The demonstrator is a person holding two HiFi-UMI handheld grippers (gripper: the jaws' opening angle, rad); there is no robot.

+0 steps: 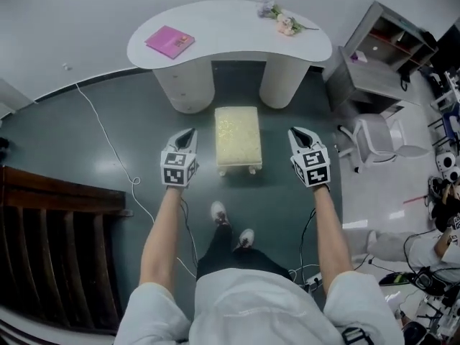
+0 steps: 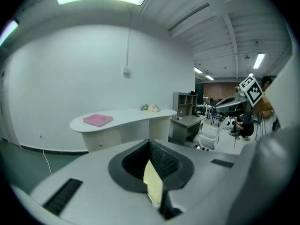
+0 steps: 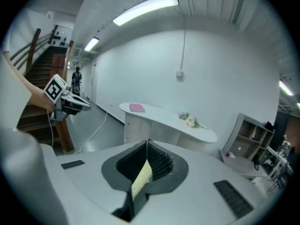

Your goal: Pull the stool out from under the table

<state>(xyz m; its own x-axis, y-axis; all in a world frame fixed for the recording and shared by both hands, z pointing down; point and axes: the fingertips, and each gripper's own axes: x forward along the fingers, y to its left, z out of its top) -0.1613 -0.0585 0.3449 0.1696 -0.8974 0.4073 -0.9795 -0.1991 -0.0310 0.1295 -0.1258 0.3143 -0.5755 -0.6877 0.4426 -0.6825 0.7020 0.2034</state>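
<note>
While both grippers are held in the air with nothing in them, the stool (image 1: 238, 139) stands on the dark floor in front of the table (image 1: 230, 62). Its far end is near the gap between the two pedestals and its near end points toward the person's shoes (image 1: 219, 212). The left gripper (image 1: 189, 133) is to the left of the stool, its jaws pressed together and empty. The right gripper (image 1: 295, 132) is to the right, also closed and empty. Bare floor runs along both long edges of the stool. A white cable (image 1: 108, 142) trails over the floor well to the left. Stairs (image 1: 57, 243) close off the left side, and a chair (image 1: 377, 139) and a grey desk (image 1: 374, 70) crowd the right. A pink book (image 1: 169, 42) lies near the tabletop's left end, and flowers (image 1: 284, 21) lie by its far edge.
</note>
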